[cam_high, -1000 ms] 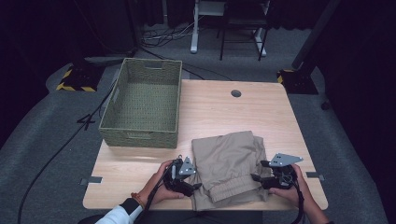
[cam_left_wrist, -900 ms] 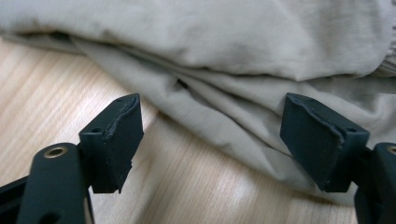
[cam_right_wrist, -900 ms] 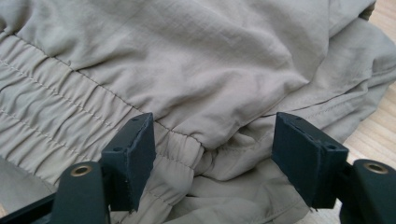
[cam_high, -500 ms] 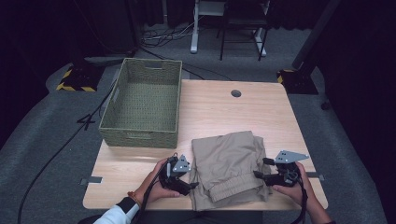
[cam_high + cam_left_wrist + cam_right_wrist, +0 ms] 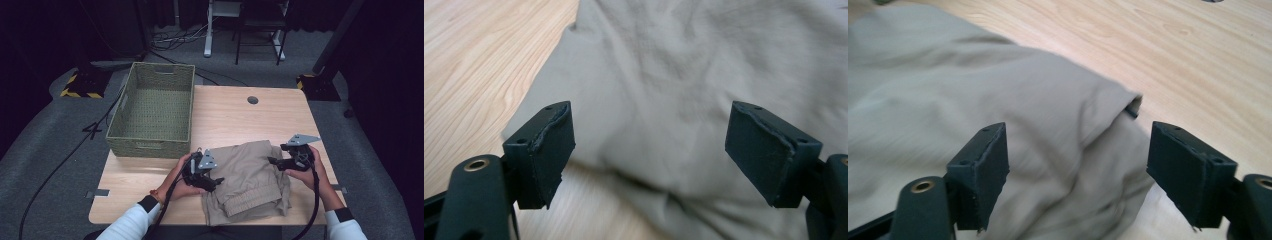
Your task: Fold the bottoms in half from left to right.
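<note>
I am holding my left claw (image 5: 216, 183) and right claw (image 5: 272, 162) wide open with nothing gripped, the right's jaws having just been opening, at either side of the folded khaki garment (image 5: 250, 182) lying on the counter (image 5: 240, 120) near the green basket (image 5: 152, 145).

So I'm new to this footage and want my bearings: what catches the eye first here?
The folded khaki cloth garment at the near edge of the pale wooden table, with the left gripper and right gripper flanking it, jaws open. Next, the green woven rectangular basket at the table's far left corner.
</note>
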A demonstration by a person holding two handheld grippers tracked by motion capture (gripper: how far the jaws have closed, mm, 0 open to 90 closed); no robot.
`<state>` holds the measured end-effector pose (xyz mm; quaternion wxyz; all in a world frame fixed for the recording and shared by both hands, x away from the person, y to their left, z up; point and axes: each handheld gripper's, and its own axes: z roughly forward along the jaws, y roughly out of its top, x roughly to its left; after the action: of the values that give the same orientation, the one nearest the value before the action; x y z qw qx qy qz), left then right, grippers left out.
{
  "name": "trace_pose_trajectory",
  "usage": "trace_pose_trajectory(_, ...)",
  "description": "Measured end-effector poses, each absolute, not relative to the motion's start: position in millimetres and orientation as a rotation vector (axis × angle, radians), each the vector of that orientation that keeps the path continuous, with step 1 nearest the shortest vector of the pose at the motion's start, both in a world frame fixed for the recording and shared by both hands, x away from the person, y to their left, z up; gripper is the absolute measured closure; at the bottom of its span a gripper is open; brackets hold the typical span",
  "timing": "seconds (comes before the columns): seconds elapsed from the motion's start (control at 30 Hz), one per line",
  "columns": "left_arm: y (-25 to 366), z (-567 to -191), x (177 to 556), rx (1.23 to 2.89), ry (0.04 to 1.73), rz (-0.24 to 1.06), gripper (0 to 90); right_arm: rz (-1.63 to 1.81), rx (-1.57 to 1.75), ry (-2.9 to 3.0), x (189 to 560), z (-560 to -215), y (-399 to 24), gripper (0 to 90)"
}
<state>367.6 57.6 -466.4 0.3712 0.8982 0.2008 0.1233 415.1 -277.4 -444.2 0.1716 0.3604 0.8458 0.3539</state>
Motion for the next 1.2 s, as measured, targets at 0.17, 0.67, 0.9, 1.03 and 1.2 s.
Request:
trace_pose_trajectory(0.17, 45, -476, 368, 2.329, 0.505, 0.296, 20.3, 0.965, 1.073, 2.472, 435, -459, -269, 20.5)
trace_pose_trajectory(0.67, 46, -494, 351, 2.354, 0.531, 0.238, 23.9, 0.897, 1.126, 2.499, 453, -490, -261, 14.6)
trace_pose_trajectory(0.9, 82, -482, 350, 2.275, 0.590, 0.259, 20.2, 0.907, 1.089, 2.510, 444, -490, -259, 18.7)
trace_pose_trajectory(1.03, 98, -477, 360, 2.230, 0.665, 0.230, 17.6, 0.925, 1.013, 2.567, 436, -490, -254, 18.5)
trace_pose_trajectory(1.2, 93, -488, 363, 2.292, 0.676, 0.229, 16.1, 0.917, 0.971, 2.595, 426, -489, -243, 18.1)
